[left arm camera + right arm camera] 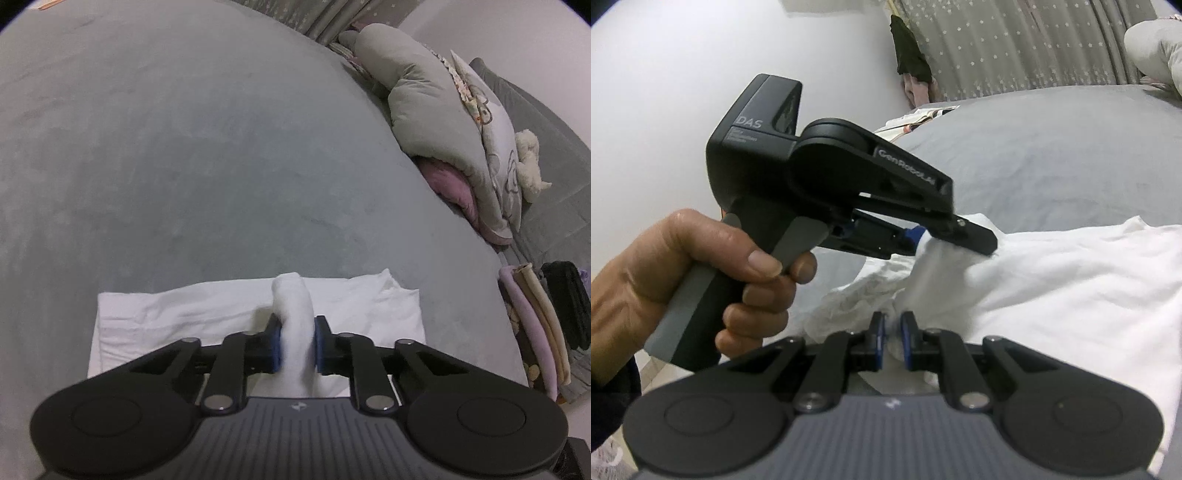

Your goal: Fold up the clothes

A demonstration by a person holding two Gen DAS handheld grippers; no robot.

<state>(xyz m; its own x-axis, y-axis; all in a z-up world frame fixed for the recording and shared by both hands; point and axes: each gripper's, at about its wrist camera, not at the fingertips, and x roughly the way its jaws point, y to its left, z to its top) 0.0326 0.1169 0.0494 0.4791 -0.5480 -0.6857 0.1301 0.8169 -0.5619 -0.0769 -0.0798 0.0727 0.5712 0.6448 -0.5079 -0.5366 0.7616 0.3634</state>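
Observation:
A white garment [184, 314] lies flat in a rectangle on the grey bed [184, 147], close in front of me. My left gripper [297, 332] is shut on a raised fold of it, and the cloth bulges up between the blue pads [275, 345]. In the right wrist view a hand [683, 266] holds that left gripper [956, 240], whose fingers clamp a bunched edge of the white garment [1071, 288]. My right gripper [893, 338] sits low in the view, nearly closed, with a thin piece of the same cloth pinched between its blue pads [877, 339].
Grey quilts and pillows [443, 110] with a small plush toy [528, 166] are heaped along the bed's right side. A stack of folded clothes [535, 325] lies near the right edge. A starred curtain [1015, 48] and papers [916, 118] are at the far side.

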